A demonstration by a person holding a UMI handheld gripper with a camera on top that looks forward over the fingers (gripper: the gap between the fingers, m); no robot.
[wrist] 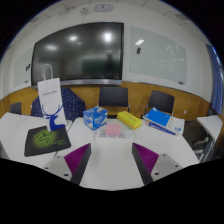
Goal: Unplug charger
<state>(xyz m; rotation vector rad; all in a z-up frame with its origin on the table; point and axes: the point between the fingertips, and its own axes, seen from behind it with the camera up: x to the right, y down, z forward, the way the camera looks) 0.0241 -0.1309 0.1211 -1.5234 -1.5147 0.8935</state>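
**Gripper open over the white table**

The white table [110,150] spreads ahead. On it, far left, lies a black mat [46,141]; behind it stands a white bag [50,102]; centre, a blue box [95,118] (yellow pack [129,120] beside). The gripper [112,158] fingers stand apart, holding nothing. The charger's place and heading cannot be told.

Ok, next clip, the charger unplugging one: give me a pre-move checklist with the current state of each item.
1. Charger or plug in view: not ok; none can be made out on the white table.
2. Fingers free: ok; the gripper is open with nothing between the pads.
3. Path just ahead of the fingers: ok; bare tabletop.
4. Objects ahead: ok; blue box, yellow item and white paper bag sit beyond the fingers.
5. Socket or cable location: cannot tell.
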